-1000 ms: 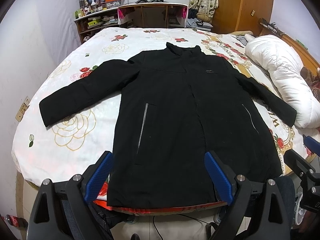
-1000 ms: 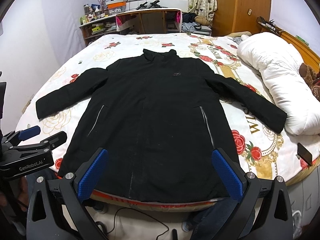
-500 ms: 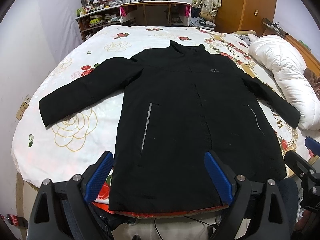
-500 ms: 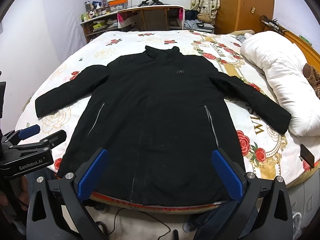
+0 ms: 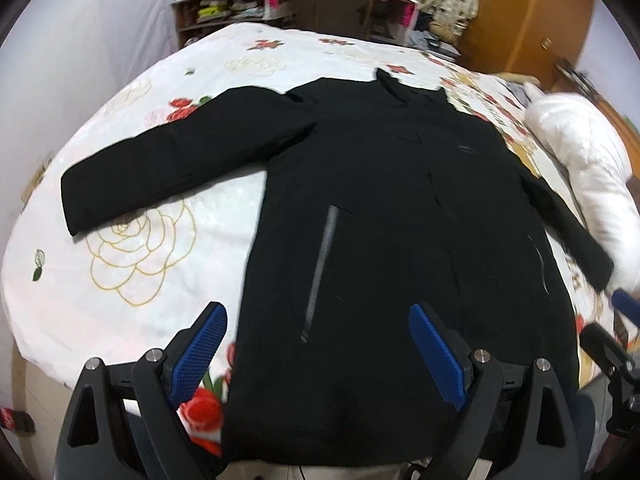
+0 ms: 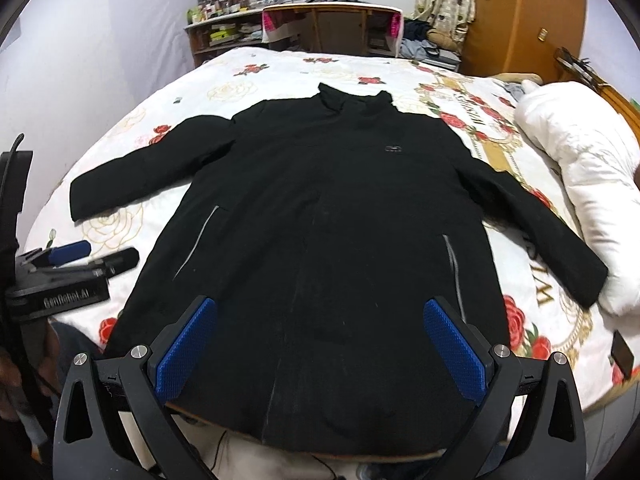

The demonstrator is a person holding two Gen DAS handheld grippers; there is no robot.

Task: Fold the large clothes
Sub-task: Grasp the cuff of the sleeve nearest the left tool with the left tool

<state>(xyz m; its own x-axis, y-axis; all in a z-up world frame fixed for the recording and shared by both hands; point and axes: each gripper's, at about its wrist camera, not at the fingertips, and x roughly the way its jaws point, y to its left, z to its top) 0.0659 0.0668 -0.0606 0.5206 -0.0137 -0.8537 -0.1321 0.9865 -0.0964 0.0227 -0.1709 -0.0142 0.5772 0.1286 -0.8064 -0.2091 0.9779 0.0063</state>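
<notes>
Black coat (image 6: 332, 216) lies flat on the floral bed (image 6: 280, 76), sleeves spread, collar at the far end. Right gripper (image 6: 320, 342) hangs over the hem, blue fingers (image 6: 454, 350) wide apart, gripping nothing. Left gripper (image 6: 96, 258) sits at the left edge.

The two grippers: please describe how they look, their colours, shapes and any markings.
Each gripper, the left gripper and the right gripper, has a black angular frame with triangular cut-outs and silver round bolts. The fingers carry blue dimpled pads. In the right wrist view, the left gripper's black body bears white lettering, and a black cable runs beside it.
</notes>
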